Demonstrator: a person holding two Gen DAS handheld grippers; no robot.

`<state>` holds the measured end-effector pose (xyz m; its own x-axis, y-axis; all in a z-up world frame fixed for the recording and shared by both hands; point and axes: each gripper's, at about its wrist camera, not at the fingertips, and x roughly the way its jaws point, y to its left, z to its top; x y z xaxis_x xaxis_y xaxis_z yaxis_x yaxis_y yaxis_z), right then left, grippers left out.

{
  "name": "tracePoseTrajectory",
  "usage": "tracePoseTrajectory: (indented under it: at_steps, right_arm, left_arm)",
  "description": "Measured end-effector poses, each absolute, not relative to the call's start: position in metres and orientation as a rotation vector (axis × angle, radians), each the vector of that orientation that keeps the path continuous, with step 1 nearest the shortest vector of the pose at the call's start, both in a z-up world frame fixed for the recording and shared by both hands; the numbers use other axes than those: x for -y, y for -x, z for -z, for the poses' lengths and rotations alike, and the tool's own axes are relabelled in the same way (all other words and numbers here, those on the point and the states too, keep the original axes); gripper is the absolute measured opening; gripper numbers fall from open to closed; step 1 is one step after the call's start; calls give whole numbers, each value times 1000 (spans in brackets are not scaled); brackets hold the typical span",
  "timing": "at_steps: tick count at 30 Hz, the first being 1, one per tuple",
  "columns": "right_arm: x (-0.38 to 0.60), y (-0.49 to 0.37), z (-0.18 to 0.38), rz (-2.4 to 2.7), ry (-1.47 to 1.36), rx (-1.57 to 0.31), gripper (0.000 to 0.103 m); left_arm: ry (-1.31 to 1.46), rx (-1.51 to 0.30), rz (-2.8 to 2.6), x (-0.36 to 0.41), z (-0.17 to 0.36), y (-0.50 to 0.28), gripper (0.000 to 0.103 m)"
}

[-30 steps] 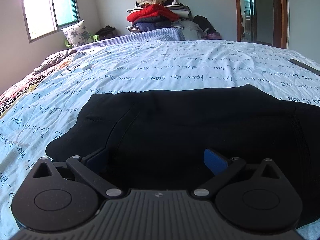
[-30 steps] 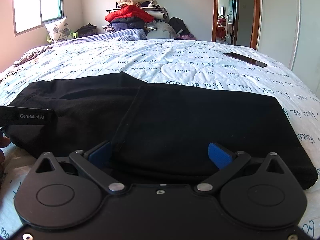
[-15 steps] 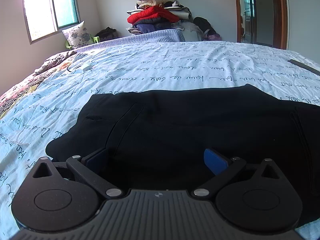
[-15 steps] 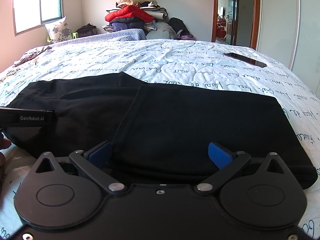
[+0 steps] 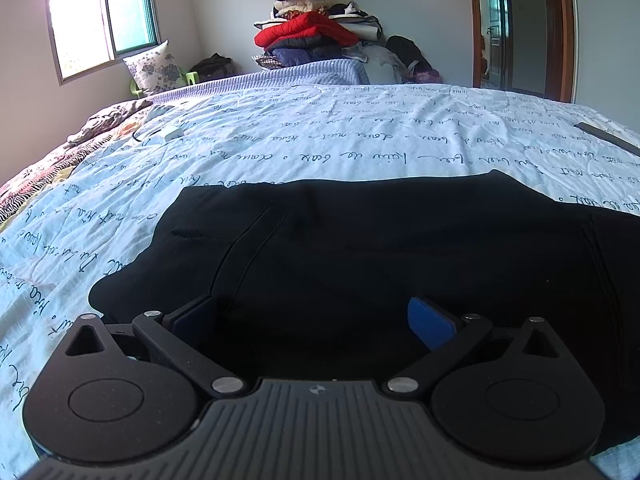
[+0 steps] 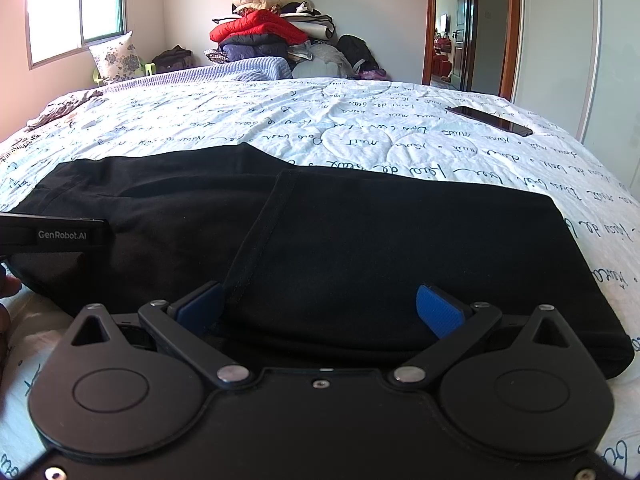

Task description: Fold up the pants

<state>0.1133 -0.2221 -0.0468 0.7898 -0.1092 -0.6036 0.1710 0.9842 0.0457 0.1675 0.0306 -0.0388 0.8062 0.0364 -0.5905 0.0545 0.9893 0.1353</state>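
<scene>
Little had moved since the earlier frames: the left gripper [image 5: 312,318] and the right gripper [image 6: 320,306] had only edged slightly, both low over the near edge of the black pants [image 6: 360,248]. Both sets of jaws stood apart, gripping nothing, with the pants folded flat on the bed [image 6: 360,128] ahead of and between them. A phone [image 6: 490,120] lay far ahead to the right of the right jaws.
</scene>
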Motion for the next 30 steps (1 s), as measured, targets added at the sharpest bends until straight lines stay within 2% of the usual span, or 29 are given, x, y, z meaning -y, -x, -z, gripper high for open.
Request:
tracePoseTrajectory:
  at_steps: [22, 30]
  right_arm:
    - [222, -113, 47, 151, -100, -644, 103]
    - [224, -110, 42, 142, -110, -662, 103]
  left_arm:
    - [-151, -634, 9, -31, 38, -167, 103]
    - [-198, -668, -1, -41, 23, -161, 103]
